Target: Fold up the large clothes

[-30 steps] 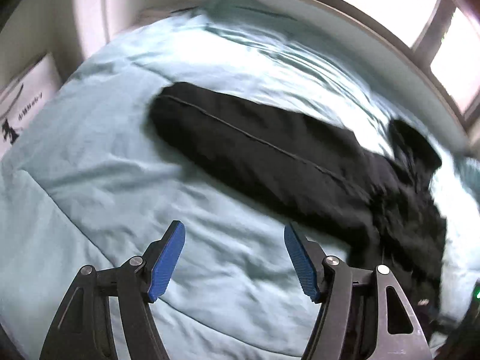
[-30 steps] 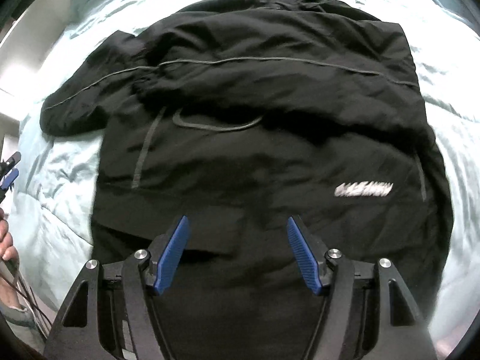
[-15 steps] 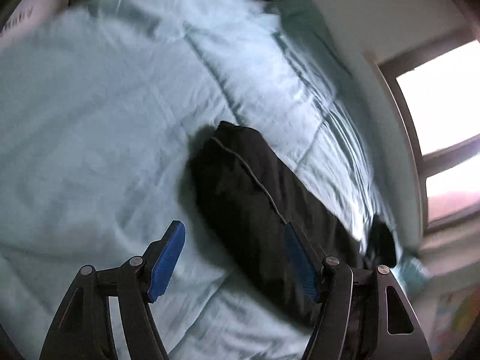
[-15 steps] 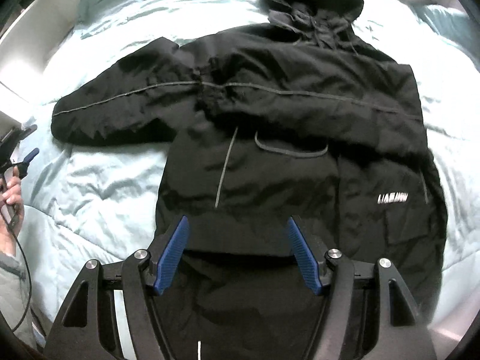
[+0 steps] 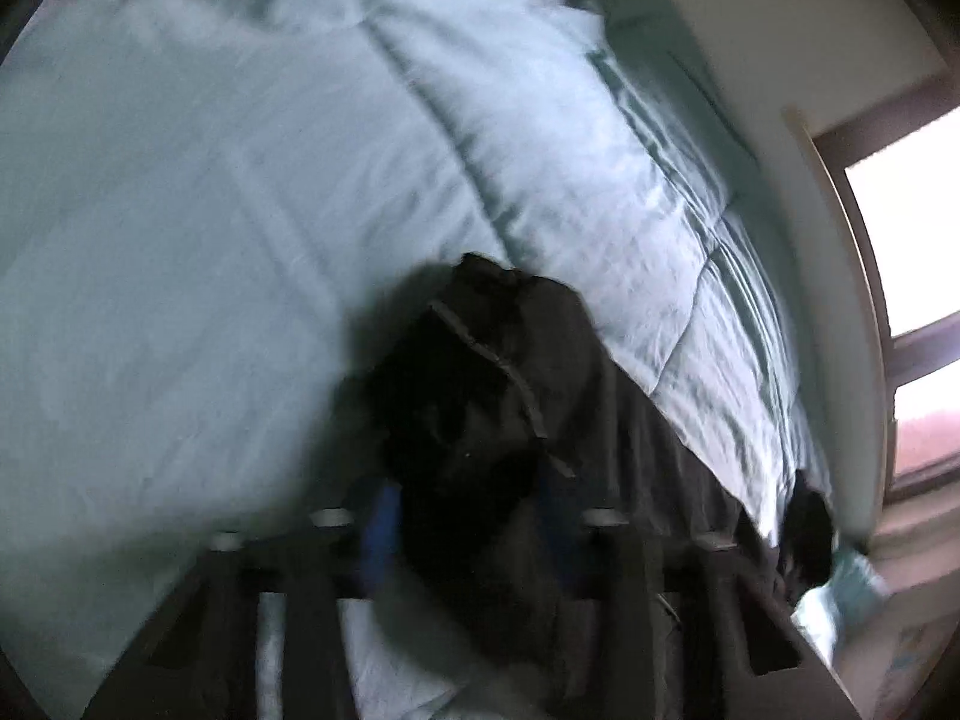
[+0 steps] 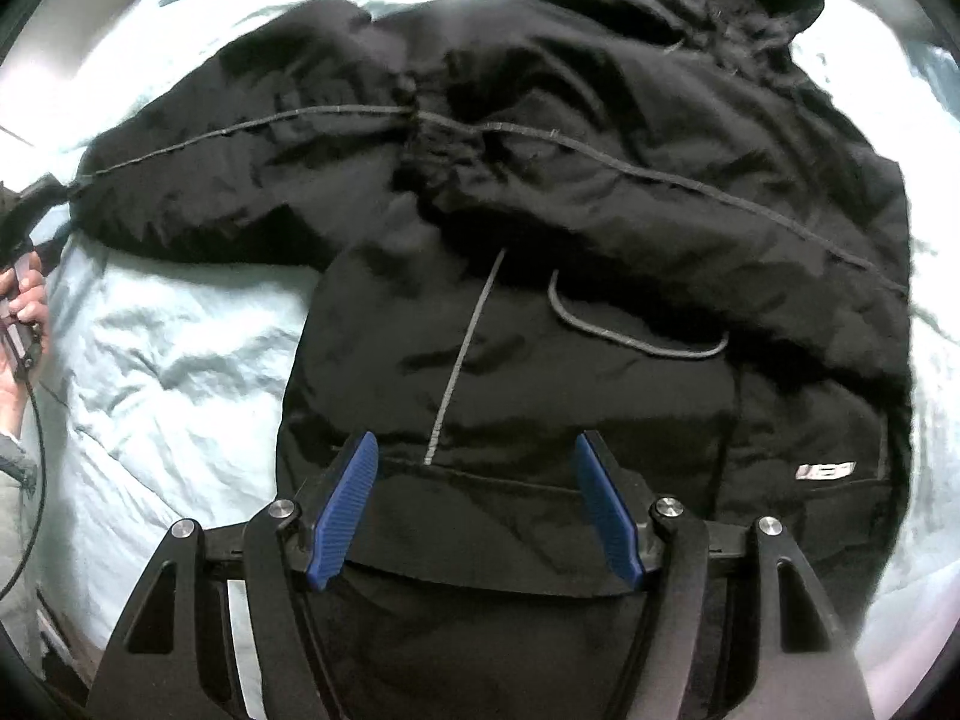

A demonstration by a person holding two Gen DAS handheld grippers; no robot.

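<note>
A large black hooded jacket [image 6: 600, 228] lies spread on a light blue duvet [image 6: 168, 372], hood at the top, one sleeve [image 6: 228, 180] stretched to the left. My right gripper [image 6: 474, 498] is open above the jacket's lower hem, holding nothing. In the blurred left wrist view the sleeve's cuff end [image 5: 486, 372] lies between the blue pads of my left gripper [image 5: 468, 516]; the pads are wide apart around the cloth. The left gripper also shows at the sleeve's end in the right wrist view [image 6: 24, 210].
The duvet [image 5: 240, 180] covers the bed to the far wall. A window [image 5: 906, 276] is at the right in the left wrist view. A person's hand [image 6: 24, 324] and a cable [image 6: 36, 456] are at the left edge.
My left gripper has moved forward onto the sleeve's end, which now lies between its fingers. My right gripper has come lower and closer over the jacket's hem.
</note>
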